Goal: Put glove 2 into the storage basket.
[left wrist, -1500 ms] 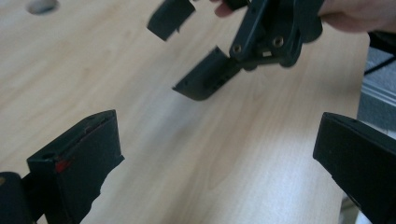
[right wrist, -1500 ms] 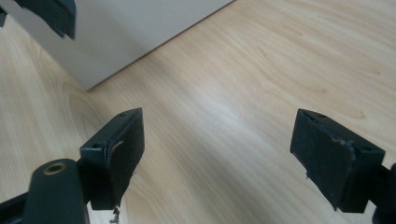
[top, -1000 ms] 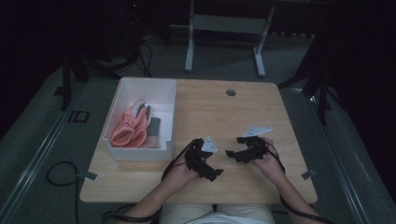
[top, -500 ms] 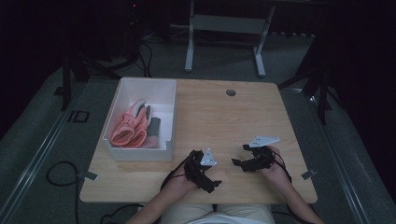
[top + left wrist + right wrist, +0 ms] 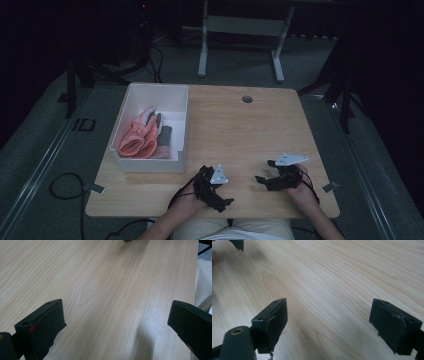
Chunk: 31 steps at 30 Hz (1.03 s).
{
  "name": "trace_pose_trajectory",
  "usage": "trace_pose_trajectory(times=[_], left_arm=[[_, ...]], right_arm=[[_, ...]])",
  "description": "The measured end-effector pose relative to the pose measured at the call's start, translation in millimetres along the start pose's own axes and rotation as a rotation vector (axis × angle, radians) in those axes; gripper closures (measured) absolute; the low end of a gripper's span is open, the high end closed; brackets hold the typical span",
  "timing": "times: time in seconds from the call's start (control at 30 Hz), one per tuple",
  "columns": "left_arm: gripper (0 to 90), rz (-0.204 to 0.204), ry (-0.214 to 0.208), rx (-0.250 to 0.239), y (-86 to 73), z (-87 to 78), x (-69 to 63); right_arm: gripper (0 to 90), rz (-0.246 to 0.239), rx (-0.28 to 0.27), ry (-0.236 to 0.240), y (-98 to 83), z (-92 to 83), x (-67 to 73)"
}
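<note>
On the bare wooden table [image 5: 240, 130], near its front edge, a person holds two black grippers. My left gripper [image 5: 222, 192] is at front centre, jaws wide apart over plain wood [image 5: 100, 290], with nothing between them [image 5: 117, 312]. My right gripper [image 5: 265, 172] lies a little to its right and points left toward it. It is open too [image 5: 329, 307], over bare wood [image 5: 337, 277]. A jaw of the left gripper [image 5: 238, 243] shows at the top left of the right gripper view.
A white bin [image 5: 150, 165] stands at the table's left, holding pink gloves [image 5: 140, 137] and a grey item [image 5: 164, 135]. A round cable hole [image 5: 247, 99] sits near the far edge. White clothing [image 5: 202, 282] shows past the front edge. A metal frame [image 5: 240, 30] stands behind the table.
Both hands have drawn back toward the table's front edge, and the grippers have spread slightly farther apart. The bin and its contents have not moved.
</note>
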State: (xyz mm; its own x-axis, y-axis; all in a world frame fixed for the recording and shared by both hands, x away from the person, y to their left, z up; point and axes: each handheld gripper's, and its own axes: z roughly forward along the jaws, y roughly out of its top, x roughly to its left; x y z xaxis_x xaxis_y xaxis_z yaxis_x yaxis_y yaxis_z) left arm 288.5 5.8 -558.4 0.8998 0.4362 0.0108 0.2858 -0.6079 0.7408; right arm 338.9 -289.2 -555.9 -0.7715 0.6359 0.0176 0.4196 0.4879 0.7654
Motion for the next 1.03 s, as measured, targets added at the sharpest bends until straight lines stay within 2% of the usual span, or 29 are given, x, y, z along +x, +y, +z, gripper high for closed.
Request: trace_pose_trajectory(times=[0.17, 0.2, 0.43, 1.03], left_arm=[[0.6, 0.022, 0.028, 0.011, -4.4, -0.2, -3.0], [0.6, 0.03, 0.035, 0.01, -7.3, -0.2, -3.7], [0.6, 0.023, 0.056, 0.002, -11.5, -1.3, -2.5], [0.6, 0.018, 0.059, -0.01, -15.7, -1.2, -1.9]], right_arm=[[14.9, 0.001, -0.022, -0.021, -6.3, -4.8, -1.9], [15.0, -0.006, -0.02, -0.04, -8.1, -5.3, -2.2], [14.8, -0.021, -0.019, -0.079, -15.3, -5.2, -4.2], [15.1, 0.004, -0.021, -0.071, -15.9, -5.6, -9.2]])
